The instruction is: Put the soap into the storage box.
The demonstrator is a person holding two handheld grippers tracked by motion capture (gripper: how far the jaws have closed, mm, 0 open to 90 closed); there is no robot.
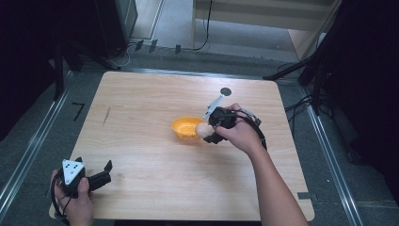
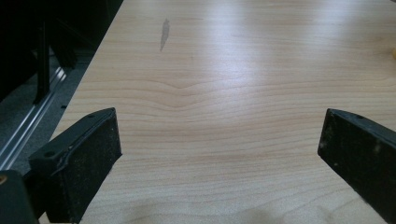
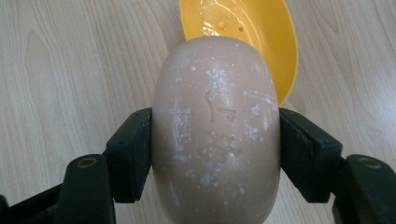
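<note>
A pale tan egg (image 3: 215, 135) sits clamped between the black jaws of my right gripper (image 3: 215, 154), one pad on each side. In the high view the right gripper (image 1: 210, 133) holds the egg (image 1: 203, 130) at the right rim of a small yellow bowl (image 1: 186, 127) near the table's middle. The yellow bowl (image 3: 261, 32) lies just beyond the egg, with small specks inside it. My left gripper (image 1: 106, 170) rests at the table's near left corner, jaws spread wide over bare wood, as the left gripper (image 2: 219, 144) shows in its own view.
The light wooden table (image 1: 141, 108) has a small black disc (image 1: 226, 91) at its far side and a grey smudge (image 2: 164, 33) at the left. Dark stands and metal rails flank the table.
</note>
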